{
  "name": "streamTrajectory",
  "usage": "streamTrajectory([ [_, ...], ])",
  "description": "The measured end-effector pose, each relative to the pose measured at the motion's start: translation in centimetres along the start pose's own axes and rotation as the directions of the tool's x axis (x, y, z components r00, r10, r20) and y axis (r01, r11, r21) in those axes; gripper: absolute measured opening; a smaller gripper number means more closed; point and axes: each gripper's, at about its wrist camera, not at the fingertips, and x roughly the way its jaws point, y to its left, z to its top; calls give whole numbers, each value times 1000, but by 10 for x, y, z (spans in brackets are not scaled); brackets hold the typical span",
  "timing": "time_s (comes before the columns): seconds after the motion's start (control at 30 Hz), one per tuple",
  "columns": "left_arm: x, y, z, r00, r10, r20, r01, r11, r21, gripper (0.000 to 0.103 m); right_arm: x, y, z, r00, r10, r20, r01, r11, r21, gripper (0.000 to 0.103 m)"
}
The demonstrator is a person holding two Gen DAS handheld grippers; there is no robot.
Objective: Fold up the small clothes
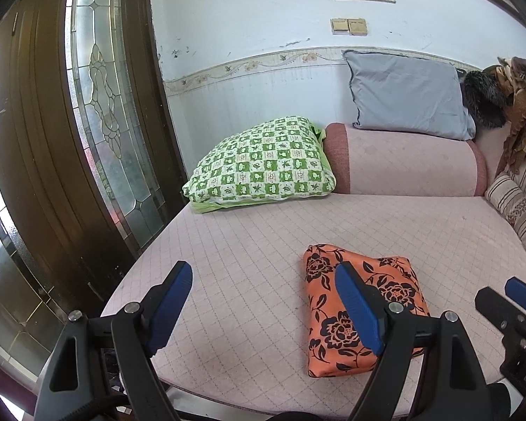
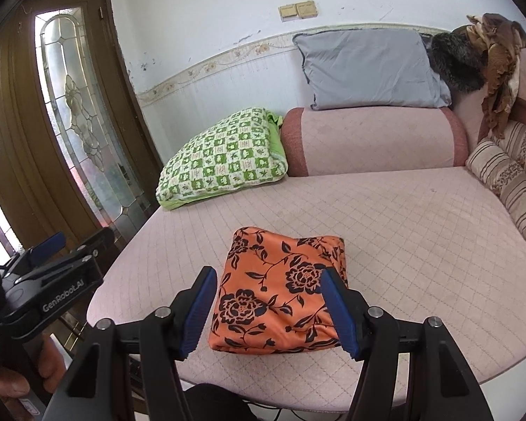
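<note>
A: Pink quilted sofa fills most of both views, with a glass-panelled door on the left and a green pillow and a grey cushion at the back. Where is the garment?

B: Orange floral cloth lies near the front edge of the seat as a compact, puffy rectangle. I judge it already folded, though its far side is hard to read, so a loose flap there cannot be ruled out

A: And the grippers?

B: Right gripper has its jaws spread wide and holds nothing; it hangs in front of the cloth with a blue pad on each side, likely just off it. Left gripper is also spread wide and bare, offset to the left of the cloth over the bare quilt

A: Why hold them like that?

B: My guess: both stand clear so the fold is not disturbed, leaving the bundle resting flat and square to the seat edge
</note>
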Motion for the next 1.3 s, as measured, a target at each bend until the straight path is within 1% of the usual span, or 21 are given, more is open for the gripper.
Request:
streamTrajectory([
  [0.07,-2,1,0,1000,-3,3,3,1000,-6,84,-1,0,2,1000,-9,6,9,1000,3,65],
  [0.37,-7,3,2,1000,-16,14,17,1000,-15,84,4,-1,1,999,-33,-19,33,999,15,65],
  [0.77,-11,0,2,999,-21,24,22,1000,-12,84,6,-11,0,999,-42,-22,43,998,39,65],
  [1.3,-6,-5,-1,999,-43,9,43,999,-1,84,14,-15,-4,998,-45,-38,47,998,51,65],
])
